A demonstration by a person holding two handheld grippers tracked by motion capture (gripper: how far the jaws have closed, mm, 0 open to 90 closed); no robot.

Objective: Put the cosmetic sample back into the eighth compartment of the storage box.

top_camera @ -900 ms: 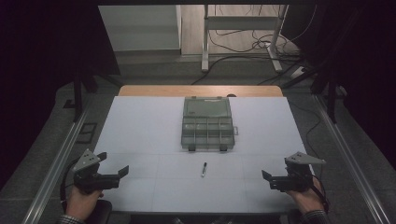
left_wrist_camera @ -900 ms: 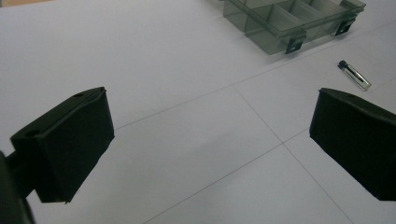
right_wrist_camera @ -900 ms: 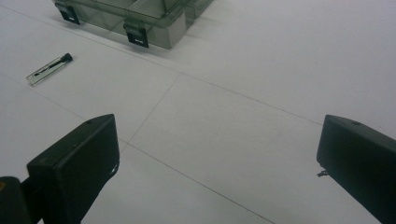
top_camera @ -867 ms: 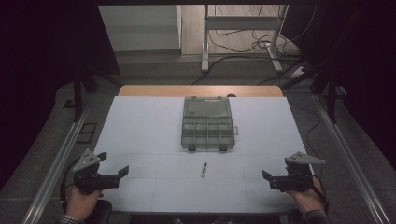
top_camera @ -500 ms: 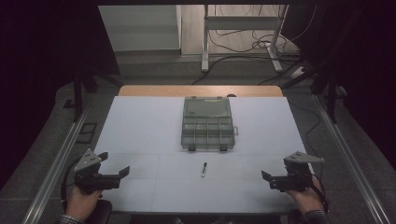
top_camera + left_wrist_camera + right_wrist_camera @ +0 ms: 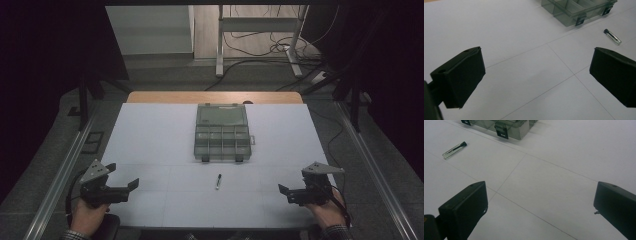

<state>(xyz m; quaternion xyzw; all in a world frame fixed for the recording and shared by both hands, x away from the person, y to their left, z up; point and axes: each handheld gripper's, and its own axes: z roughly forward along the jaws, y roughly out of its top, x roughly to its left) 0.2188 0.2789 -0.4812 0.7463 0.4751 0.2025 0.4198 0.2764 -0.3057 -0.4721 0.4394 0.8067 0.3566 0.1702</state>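
A clear grey compartment box (image 6: 221, 133) lies shut in the middle of the white table (image 6: 150, 130), two black latches on its near side; its corner shows in the left gripper view (image 6: 576, 10) and the right gripper view (image 6: 506, 126). A small glass vial with a black cap (image 6: 218, 181) lies just in front of it (image 6: 612, 37) (image 6: 454, 150). My left gripper (image 6: 131, 186) rests at the table's near left, open and holding nothing (image 6: 536, 77). At the near right, my right gripper (image 6: 283, 192) stands open with nothing between its fingers (image 6: 540, 205).
Thin seam lines cross the white table. A wooden strip (image 6: 215, 97) runs along its far edge. Metal rails (image 6: 60, 175) flank both sides. Beyond, a desk frame (image 6: 260, 35) and cables (image 6: 280, 50) sit on the floor.
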